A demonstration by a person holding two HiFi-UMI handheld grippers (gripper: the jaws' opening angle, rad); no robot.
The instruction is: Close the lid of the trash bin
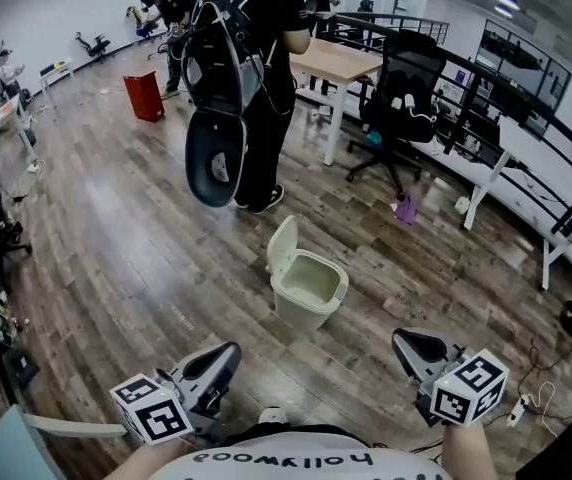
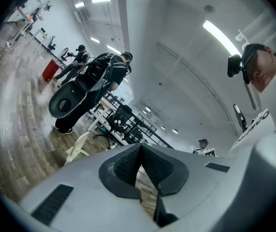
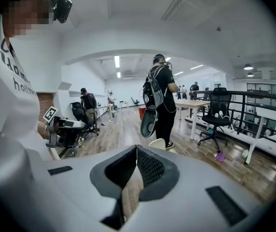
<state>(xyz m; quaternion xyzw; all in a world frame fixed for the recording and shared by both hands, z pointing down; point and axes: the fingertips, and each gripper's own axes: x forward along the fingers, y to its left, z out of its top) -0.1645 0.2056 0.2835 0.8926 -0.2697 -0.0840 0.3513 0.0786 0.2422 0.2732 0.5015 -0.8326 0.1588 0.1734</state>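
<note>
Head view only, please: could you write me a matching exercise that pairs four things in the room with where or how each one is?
Things:
1. trash bin lid
2. red container
3. black office chair
4. purple item

Place or state:
A. lying on the floor just in front of the chair
B. raised upright, not closed
C. standing far back, at the upper left of the view
D. beside the wooden table

Pairs: 1-B, 2-C, 3-D, 4-A
</note>
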